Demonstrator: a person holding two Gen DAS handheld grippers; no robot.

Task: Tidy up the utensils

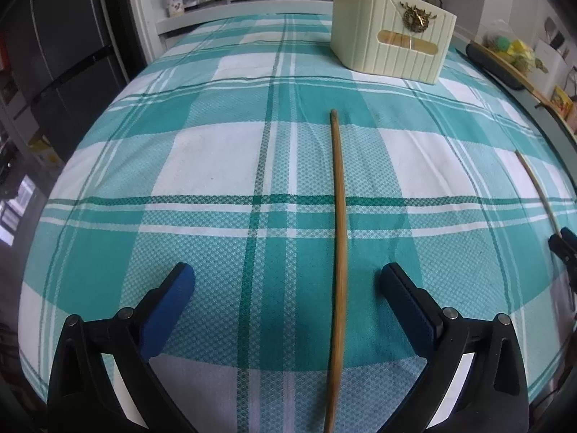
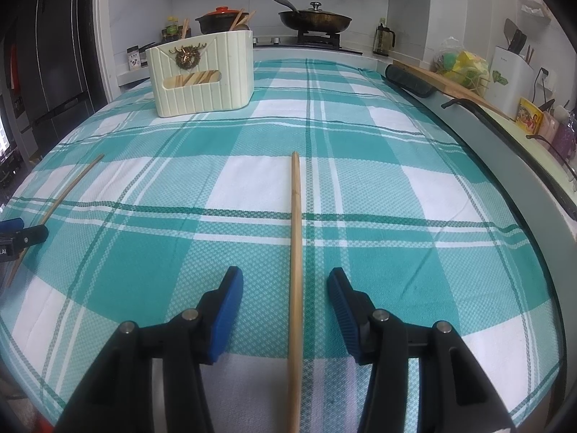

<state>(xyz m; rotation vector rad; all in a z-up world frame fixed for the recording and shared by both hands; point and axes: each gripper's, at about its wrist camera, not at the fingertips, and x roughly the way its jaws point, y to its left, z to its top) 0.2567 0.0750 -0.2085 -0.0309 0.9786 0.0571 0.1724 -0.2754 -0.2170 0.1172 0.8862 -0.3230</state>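
Two wooden chopsticks lie apart on the teal plaid tablecloth, both pointing towards the far end. One chopstick (image 1: pixel 337 216) runs between the fingers of my left gripper (image 1: pixel 287 274), which is open wide with its pads clear of the stick. The other chopstick (image 2: pixel 296 234) lies between the fingers of my right gripper (image 2: pixel 285 278), open about halfway and not touching it. A cream ribbed utensil holder (image 1: pixel 393 36) (image 2: pixel 202 79) stands at the far end with wooden utensils inside. Each view catches the other chopstick (image 1: pixel 537 191) (image 2: pixel 68 187) at its edge.
The tablecloth (image 2: pixel 378 180) covers the whole table. A grey rim (image 2: pixel 533 195) runs along the table's right side, with a cluttered counter beyond it. A stove with a lidded pan (image 2: pixel 315 20) and a clay pot is behind the holder. A dark fridge (image 1: pixel 65 54) stands on the left.
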